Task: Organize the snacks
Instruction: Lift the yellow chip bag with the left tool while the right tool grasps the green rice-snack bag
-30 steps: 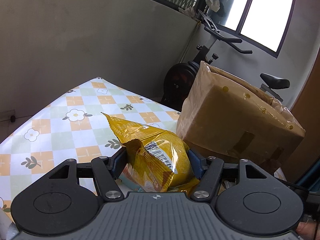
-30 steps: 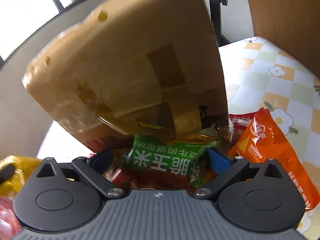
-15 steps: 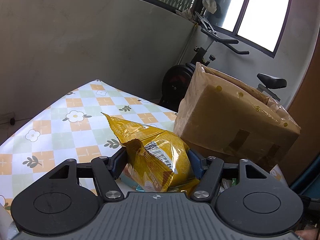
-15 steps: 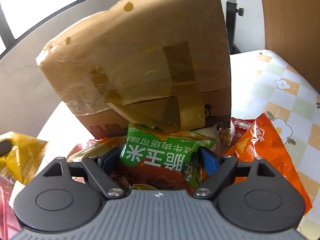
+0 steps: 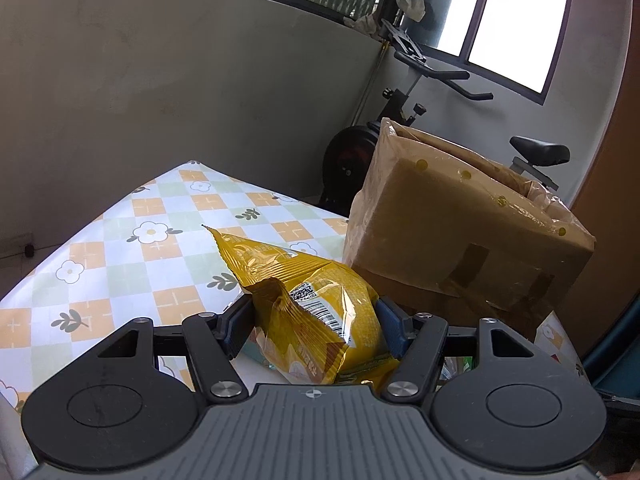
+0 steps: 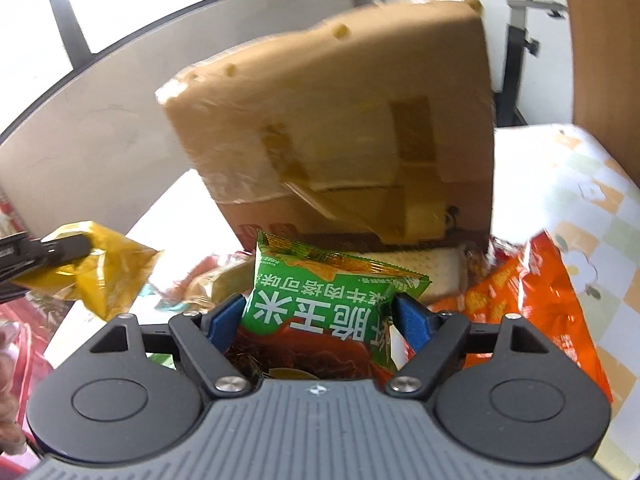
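Left gripper (image 5: 316, 320) grips yellow packet (image 5: 320, 316); right gripper (image 6: 320, 316) seemingly green packet (image 6: 328, 304).

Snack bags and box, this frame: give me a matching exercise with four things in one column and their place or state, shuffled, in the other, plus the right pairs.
Things
1. yellow snack bag
2. green snack bag
3. orange snack bag
4. cardboard box

Places or states
A. lying on the table, held by neither gripper
B. clamped in the right gripper
C. standing on the table, patched with tape
D. clamped in the left gripper

Pairs: 1-D, 2-B, 3-A, 4-C
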### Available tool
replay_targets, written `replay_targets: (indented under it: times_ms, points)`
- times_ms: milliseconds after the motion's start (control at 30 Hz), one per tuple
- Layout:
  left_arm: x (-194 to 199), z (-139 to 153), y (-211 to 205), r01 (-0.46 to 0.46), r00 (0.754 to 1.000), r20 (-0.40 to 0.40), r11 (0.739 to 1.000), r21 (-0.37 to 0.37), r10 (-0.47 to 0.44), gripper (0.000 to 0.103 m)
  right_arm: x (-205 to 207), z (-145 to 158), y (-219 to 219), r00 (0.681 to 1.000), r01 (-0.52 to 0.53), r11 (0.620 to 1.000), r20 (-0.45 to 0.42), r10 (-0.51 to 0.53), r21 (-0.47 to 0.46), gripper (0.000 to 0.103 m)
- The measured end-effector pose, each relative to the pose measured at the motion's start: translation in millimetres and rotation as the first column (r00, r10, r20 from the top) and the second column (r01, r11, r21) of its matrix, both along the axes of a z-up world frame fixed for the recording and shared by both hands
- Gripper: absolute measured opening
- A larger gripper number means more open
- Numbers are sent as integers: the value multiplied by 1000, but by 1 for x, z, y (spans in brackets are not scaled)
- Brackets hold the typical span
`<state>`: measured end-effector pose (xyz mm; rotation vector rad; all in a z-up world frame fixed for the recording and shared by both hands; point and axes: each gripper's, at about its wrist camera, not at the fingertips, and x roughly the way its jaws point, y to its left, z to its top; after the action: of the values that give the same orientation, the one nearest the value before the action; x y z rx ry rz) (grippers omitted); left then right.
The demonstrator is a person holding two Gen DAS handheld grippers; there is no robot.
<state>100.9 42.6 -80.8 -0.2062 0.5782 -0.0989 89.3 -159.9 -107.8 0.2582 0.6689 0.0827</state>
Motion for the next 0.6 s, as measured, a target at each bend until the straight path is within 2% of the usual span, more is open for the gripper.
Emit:
replay_targets:
  times_ms: [300,600]
  points:
    - [-7,8,-1,-6,999,40,1000,13,5,68,-8,21,14,990,-63,997,121,69,-52,81]
    - [-8,44,-2,24,987,157,999,44,-31,68,-12,63,10,962,-71,996,258,84,-58,80]
